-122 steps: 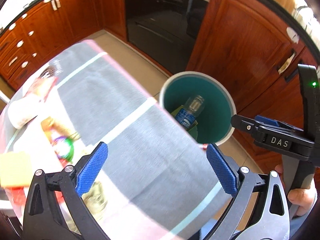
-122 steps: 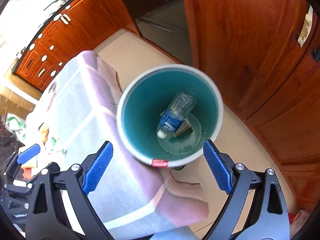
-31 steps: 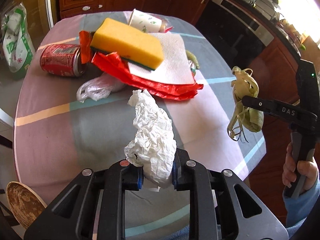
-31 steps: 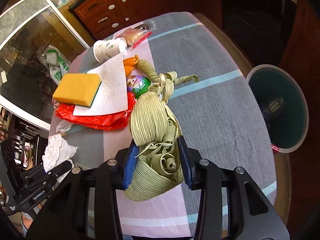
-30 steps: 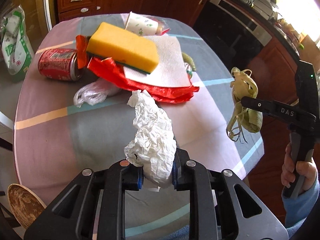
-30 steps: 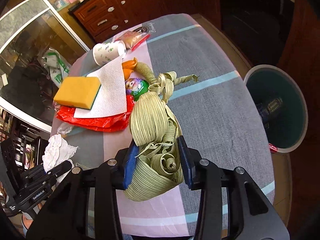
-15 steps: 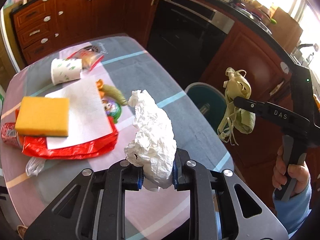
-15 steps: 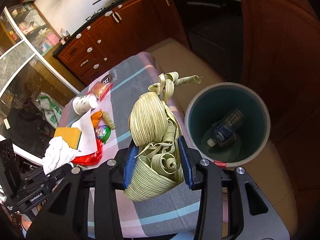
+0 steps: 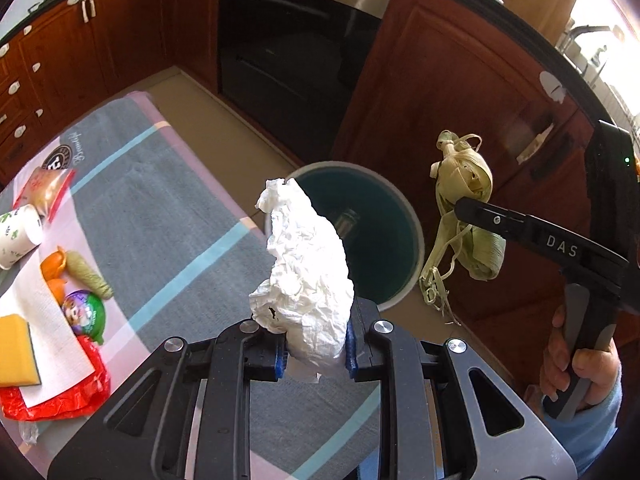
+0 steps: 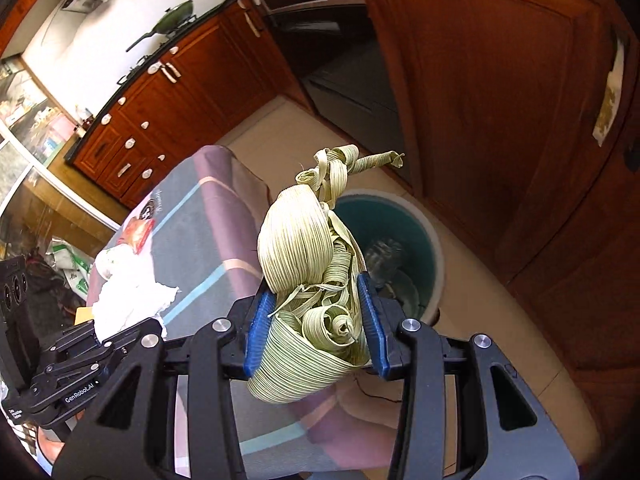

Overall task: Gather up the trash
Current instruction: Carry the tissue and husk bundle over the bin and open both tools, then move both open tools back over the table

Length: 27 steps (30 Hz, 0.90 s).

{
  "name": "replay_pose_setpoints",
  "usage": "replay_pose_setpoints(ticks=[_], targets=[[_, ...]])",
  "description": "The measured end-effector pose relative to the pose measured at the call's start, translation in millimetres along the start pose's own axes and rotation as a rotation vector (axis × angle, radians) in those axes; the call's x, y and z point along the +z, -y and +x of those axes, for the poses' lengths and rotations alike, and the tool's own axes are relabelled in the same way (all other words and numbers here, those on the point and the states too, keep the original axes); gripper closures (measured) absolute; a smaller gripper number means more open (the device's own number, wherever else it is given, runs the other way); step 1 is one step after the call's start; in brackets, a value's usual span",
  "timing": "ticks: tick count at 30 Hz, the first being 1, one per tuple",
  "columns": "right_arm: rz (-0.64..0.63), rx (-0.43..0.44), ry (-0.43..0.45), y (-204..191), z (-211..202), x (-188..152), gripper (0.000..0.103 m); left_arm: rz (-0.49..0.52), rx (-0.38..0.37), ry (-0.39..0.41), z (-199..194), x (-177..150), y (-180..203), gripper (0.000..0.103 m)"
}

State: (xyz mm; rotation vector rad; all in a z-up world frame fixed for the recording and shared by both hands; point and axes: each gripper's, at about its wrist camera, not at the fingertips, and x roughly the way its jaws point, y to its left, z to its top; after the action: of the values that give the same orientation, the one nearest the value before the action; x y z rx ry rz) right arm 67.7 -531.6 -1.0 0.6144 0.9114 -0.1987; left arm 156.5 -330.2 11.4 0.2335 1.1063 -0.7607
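Note:
My left gripper (image 9: pixel 315 354) is shut on a crumpled white paper wad (image 9: pixel 306 266), held above the table's right edge. My right gripper (image 10: pixel 316 330) is shut on a bundle of pale green leaf strips (image 10: pixel 304 280); the bundle also shows in the left wrist view (image 9: pixel 464 220). Both are held near the teal bin (image 9: pixel 396 240) with a white rim that stands on the floor beside the table; the bin also shows in the right wrist view (image 10: pixel 416 240). A plastic bottle (image 10: pixel 384 256) lies inside the bin.
The table with a grey and pink cloth (image 9: pixel 168 200) carries a paper cup (image 9: pixel 16 234), a snack packet (image 9: pixel 44 192), a yellow sponge (image 9: pixel 14 350) on a white paper towel, a red bag (image 9: pixel 60 400) and small wrappers. Wooden cabinets (image 9: pixel 460 92) and an oven (image 9: pixel 296 48) stand behind the bin.
Both grippers have swung from over the table's trash pile toward the bin, each keeping its load. The bin now sits directly behind both held items.

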Motion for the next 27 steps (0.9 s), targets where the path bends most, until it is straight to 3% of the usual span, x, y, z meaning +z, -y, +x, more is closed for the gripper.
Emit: replay_pose_setpoints(ticks=[16, 18, 19, 21, 23, 27], targets=[[0.054, -0.02, -0.112, 40, 55, 14, 0.06, 0.059, -0.021, -0.097, 77, 43, 24, 0.08], [0.051, -0.02, -0.123, 37, 61, 17, 0.056, 0.059, -0.013, -0.102, 83, 45, 24, 0.07], [0.055, -0.015, -0.13, 37, 64, 18, 0.056, 0.059, -0.006, -0.099, 85, 47, 24, 0.054], [0.067, -0.007, -0.128, 38, 67, 20, 0.045, 0.064, 0.001, -0.083, 85, 48, 25, 0.037], [0.079, -0.007, -0.117, 37, 68, 19, 0.034, 0.064, 0.003, -0.079, 86, 50, 25, 0.028], [0.104, -0.011, -0.104, 38, 68, 22, 0.026, 0.053, 0.005, -0.079, 87, 49, 20, 0.021]])
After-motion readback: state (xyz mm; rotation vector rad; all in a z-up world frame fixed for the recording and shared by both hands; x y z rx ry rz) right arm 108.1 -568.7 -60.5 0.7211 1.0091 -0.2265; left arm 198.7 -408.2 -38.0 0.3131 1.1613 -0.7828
